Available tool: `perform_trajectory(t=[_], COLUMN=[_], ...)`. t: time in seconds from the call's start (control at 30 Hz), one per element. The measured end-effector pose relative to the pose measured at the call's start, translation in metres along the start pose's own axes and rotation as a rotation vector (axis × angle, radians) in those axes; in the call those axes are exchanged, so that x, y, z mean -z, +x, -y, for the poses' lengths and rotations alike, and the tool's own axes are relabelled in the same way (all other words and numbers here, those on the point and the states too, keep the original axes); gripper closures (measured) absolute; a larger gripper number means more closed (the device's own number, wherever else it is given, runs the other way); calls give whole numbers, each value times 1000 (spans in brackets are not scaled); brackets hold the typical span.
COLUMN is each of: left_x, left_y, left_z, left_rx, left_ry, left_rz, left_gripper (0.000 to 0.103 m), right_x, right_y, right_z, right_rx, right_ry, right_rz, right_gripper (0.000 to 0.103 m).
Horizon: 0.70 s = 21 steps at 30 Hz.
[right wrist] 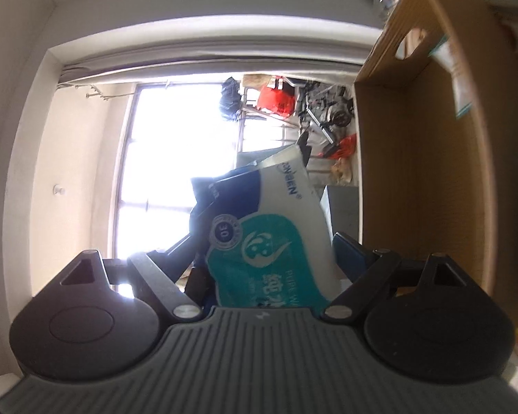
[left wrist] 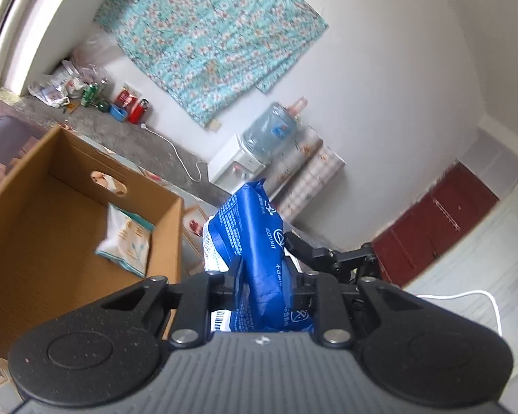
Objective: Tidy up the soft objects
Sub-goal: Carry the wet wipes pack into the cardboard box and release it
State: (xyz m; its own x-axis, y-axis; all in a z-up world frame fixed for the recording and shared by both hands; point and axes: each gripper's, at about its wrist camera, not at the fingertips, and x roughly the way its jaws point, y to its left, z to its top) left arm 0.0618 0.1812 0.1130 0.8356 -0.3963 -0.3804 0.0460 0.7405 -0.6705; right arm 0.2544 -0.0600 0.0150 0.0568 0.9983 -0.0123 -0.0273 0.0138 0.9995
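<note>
The cardboard box stands open at the left of the left wrist view, with a hand-hole cut in its far wall and a single white and teal packet lying flat on its floor near the right wall. In the right wrist view the same box fills the right side, its open inside facing the camera, with a pale packet against its inner wall. The left gripper has its jaws drawn narrow and clamped on a blue packet, which stands on end between them, its long axis running up and away from the camera and leaning slightly left, the top corner well above the jaw tips. The blue packet is in the air just right of the box's near corner, outside it. The right gripper has its jaws spread wide; a white and teal wipes packet sits between them, long axis pointing away and tilted left. The right finger lies just beside its edge; whether the pads still press on it I cannot tell.
</note>
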Motion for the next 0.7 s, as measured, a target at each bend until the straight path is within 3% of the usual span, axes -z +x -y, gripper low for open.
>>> perform_trajectory(t=[0.23,0.5,0.6,0.7], left_x=[-22,-67,-89,-100], left_y=[5,56,77,95], left_z=[-47,-97,-114,-127], left_rx=[-45,-213,-317,-471], left_ry=[-47,-24,18,67], left_rz=[11,-27,-18,16], left_gripper=[80,78,72,52], right_x=[-21,-83,-110,-133], right_y=[43,110,140,168], right_z=[-4,20,31,63], right_rx=[143,344,408,509], right_ry=[-69,-98,-142,-138], right_rz=[-14,14,50,70], right_gripper=[20,21,23,24])
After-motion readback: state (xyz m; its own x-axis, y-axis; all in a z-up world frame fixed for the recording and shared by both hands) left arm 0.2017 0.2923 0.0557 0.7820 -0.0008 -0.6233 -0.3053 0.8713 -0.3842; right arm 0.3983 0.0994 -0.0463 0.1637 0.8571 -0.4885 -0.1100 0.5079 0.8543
